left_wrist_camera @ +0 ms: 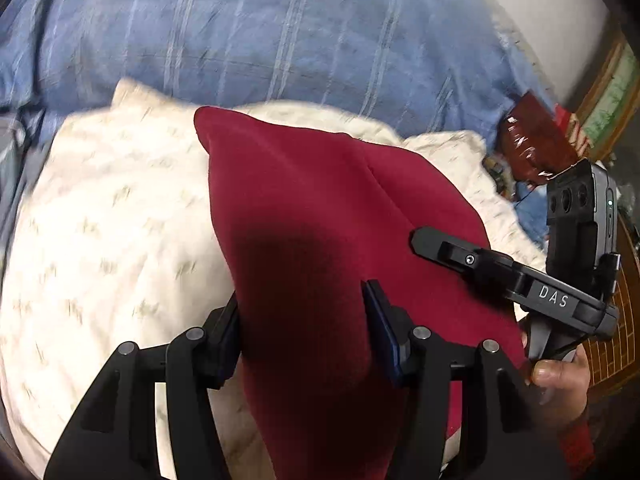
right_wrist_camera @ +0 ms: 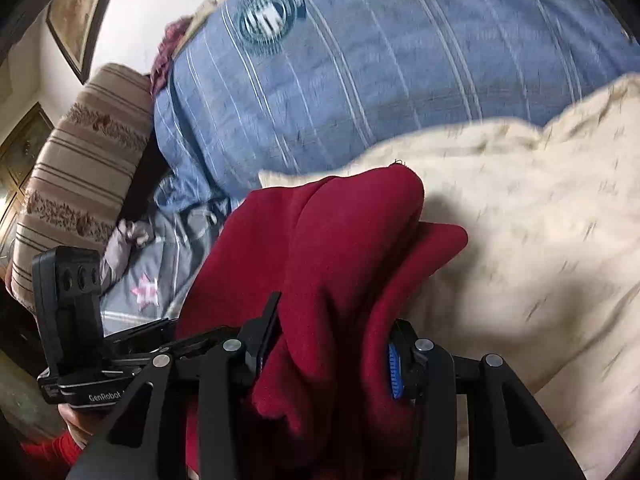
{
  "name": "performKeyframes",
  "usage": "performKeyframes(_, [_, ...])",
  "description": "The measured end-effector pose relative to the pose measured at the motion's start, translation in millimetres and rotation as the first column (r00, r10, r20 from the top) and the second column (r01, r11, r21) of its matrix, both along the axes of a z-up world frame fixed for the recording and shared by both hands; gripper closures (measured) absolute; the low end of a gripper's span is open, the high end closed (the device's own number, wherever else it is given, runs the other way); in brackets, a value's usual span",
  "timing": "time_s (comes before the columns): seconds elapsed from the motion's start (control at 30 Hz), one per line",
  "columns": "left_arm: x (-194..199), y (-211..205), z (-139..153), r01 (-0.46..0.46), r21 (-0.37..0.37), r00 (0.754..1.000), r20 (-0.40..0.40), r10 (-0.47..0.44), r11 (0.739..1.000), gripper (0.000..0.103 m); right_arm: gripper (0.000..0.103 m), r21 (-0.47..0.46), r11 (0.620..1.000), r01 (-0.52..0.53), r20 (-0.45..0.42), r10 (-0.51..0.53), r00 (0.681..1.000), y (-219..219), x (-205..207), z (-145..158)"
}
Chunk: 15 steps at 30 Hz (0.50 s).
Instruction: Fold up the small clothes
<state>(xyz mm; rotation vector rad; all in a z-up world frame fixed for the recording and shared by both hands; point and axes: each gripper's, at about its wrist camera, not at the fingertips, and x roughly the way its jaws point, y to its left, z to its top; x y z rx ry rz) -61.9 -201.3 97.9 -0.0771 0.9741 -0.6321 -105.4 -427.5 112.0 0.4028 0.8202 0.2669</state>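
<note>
Red cloth (left_wrist_camera: 320, 216) fills the middle of both views, a small garment lifted off the bed and draped between two tools. The left tool (left_wrist_camera: 304, 320) is clenched on a bunched fold of it, the fabric running up from between its pads to a pointed corner at the far left. The right tool (right_wrist_camera: 332, 344) is likewise clamped on a thicker wad of the same red cloth (right_wrist_camera: 340, 248), which folds over itself in two rounded lobes. Under the garment lies a cream blanket (left_wrist_camera: 100, 240) with a faint printed pattern, and beyond that a blue striped cover (left_wrist_camera: 280, 20). In the left wrist view, the right tool's body (left_wrist_camera: 520, 280) shows at the near right, touching the cloth's edge.
</note>
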Motion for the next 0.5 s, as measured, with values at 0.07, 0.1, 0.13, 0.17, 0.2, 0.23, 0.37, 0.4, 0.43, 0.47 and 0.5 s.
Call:
performKeyframes(0.07, [-1.1,1.5,-15.3,-0.014,0.022,1.000,-0.021,0.015,1.000,0.046,0.051,-0.027,0.999,0.019,-0.035,-0.020,0.999,3.2,0.4,-17.1])
performKeyframes(0.1, [-1.9,-0.3,-23.6,-0.012,0.040,1.000,-0.018,0.013,0.999,0.040,0.049,-0.038,0.999,0.030,-0.050,-0.032,0.998,2.1,-0.5,-24.3])
performKeyframes(0.13, [-3.9,-1.2,-28.1,-0.015,0.054,1.000,0.008,0.015,0.998,0.034,0.046,-0.032,0.999,0.037,-0.057,-0.038,0.998,0.2,-2.8,-27.7])
performKeyframes(0.17, [-7.5,0.9,-28.1,-0.025,0.059,0.999,0.036,0.022,0.998,0.029,0.043,-0.021,0.999,0.048,-0.062,-0.049,0.997,-2.3,-6.7,-28.4])
performKeyframes(0.2, [-10.2,-0.5,-26.7,-0.043,0.075,0.997,0.074,0.037,0.996,0.022,0.042,-0.023,0.998,0.055,-0.066,-0.057,0.996,-3.7,-11.1,-25.7])
performKeyframes(0.23, [-13.3,-1.5,-23.8,-0.053,0.095,0.994,0.102,0.043,0.994,0.022,0.040,-0.043,0.997,0.056,-0.063,-0.059,0.996,-2.8,-15.7,-19.5])
performKeyframes(0.37, [-19.1,-3.3,-14.3,-0.072,0.145,0.986,0.162,0.048,0.987,0.022,0.040,-0.155,0.987,0.036,0.034,-0.031,0.999,9.2,-36.6,18.9])
performKeyframes(0.4, [-21.1,-3.6,-10.7,-0.084,0.159,0.981,0.186,0.053,0.984,0.022,0.040,-0.160,0.987,0.017,0.065,-0.006,0.998,14.2,-40.8,27.1])
performKeyframes(0.43, [-21.0,-3.0,-8.2,-0.095,0.163,0.979,0.196,0.062,0.982,0.022,0.040,-0.158,0.987,-0.004,0.105,0.021,0.994,19.0,-45.4,33.9])
performKeyframes(0.47, [-21.0,0.0,-7.7,-0.102,0.161,0.978,0.199,0.069,0.982,0.022,0.043,-0.175,0.984,-0.022,0.125,0.045,0.991,26.0,-48.1,38.6])
performKeyframes(0.5, [-20.9,2.4,-6.2,-0.115,0.156,0.976,0.201,0.082,0.981,0.022,0.043,-0.193,0.981,-0.033,0.139,0.061,0.988,33.8,-48.6,41.2])
